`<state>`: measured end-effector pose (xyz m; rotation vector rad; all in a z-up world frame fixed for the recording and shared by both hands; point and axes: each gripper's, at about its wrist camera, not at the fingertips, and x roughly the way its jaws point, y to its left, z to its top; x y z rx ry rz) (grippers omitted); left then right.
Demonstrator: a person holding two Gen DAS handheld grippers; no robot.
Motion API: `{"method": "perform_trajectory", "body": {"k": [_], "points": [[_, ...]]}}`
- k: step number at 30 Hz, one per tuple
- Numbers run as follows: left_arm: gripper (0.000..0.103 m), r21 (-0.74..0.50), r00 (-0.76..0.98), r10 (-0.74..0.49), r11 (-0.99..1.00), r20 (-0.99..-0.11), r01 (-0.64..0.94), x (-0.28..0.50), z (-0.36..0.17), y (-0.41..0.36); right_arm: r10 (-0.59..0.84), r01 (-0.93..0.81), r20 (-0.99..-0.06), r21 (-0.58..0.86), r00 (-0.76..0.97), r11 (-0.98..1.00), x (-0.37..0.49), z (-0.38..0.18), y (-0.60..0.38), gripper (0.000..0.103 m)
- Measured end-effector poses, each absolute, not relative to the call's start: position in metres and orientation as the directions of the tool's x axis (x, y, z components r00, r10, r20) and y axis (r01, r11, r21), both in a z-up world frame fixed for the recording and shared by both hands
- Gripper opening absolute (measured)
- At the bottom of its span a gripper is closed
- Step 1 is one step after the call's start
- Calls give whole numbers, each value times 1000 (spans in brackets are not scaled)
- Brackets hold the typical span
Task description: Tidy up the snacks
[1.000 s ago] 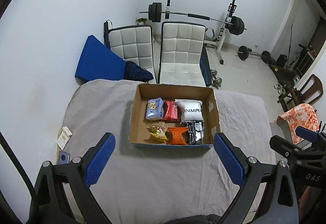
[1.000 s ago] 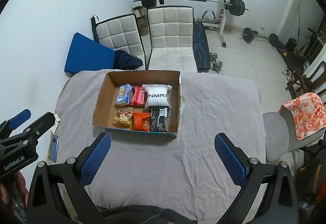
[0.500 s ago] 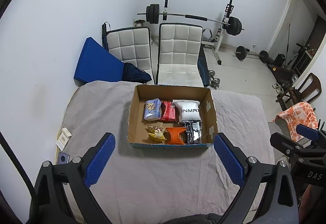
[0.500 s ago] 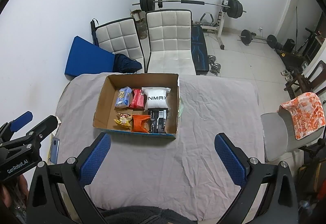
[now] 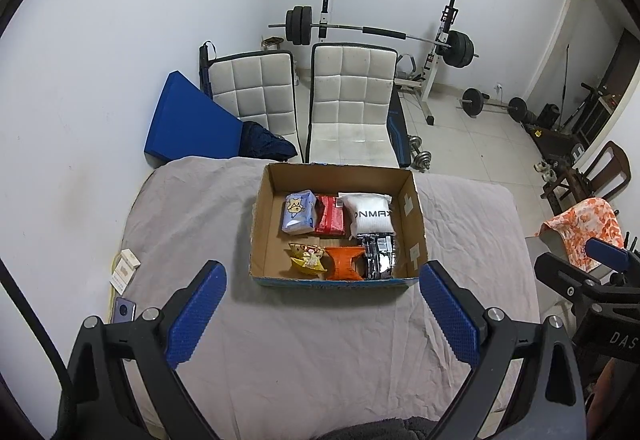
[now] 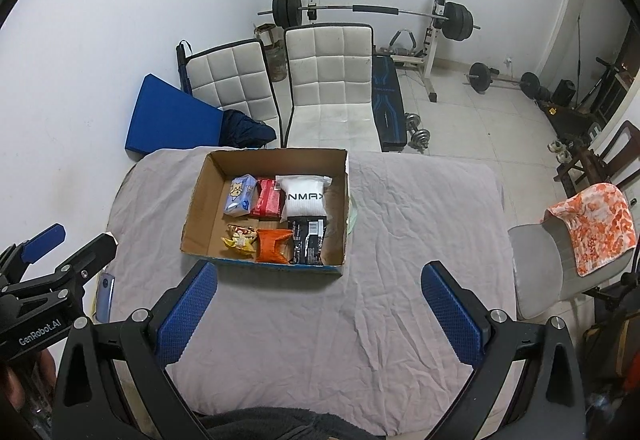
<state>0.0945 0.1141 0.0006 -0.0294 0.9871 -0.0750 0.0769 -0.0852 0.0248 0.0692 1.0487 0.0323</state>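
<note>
An open cardboard box [image 5: 416, 224] [image 6: 200, 199] stands on the grey-clothed table. Inside lie a pale blue packet [image 5: 298, 215] [image 6: 239, 195], a red packet [image 5: 330, 215] [image 6: 267, 197], a white bag [image 5: 371, 217] [image 6: 305, 197], a yellow packet [image 5: 306, 258] [image 6: 239, 238], an orange packet [image 5: 345, 262] [image 6: 272, 244] and a black packet [image 5: 378, 256] [image 6: 306, 240]. My left gripper [image 5: 322, 314] [image 6: 60, 252] hovers open and empty, high over the near table. My right gripper [image 6: 320, 314] [image 5: 580, 264] is open and empty too, to the right of the box.
A phone [image 5: 124, 311] and small white cartons [image 5: 125, 268] lie at the table's left edge. Two white chairs [image 5: 352, 99], a blue pad [image 5: 188, 123] and a barbell rack [image 5: 376, 35] stand behind. A grey chair with an orange cloth [image 6: 592, 224] is at right.
Both grippers have drawn back and up a little from the box, so it looks slightly smaller and farther. The packets have not moved.
</note>
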Motion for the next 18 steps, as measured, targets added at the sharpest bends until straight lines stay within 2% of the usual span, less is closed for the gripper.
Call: {"method": "perform_trajectory", "body": {"k": [18], "points": [[99,-58,550,-78,997,-831,53,96,6,113,58,15,-863,76,502,997,77,26,-85,103]]}}
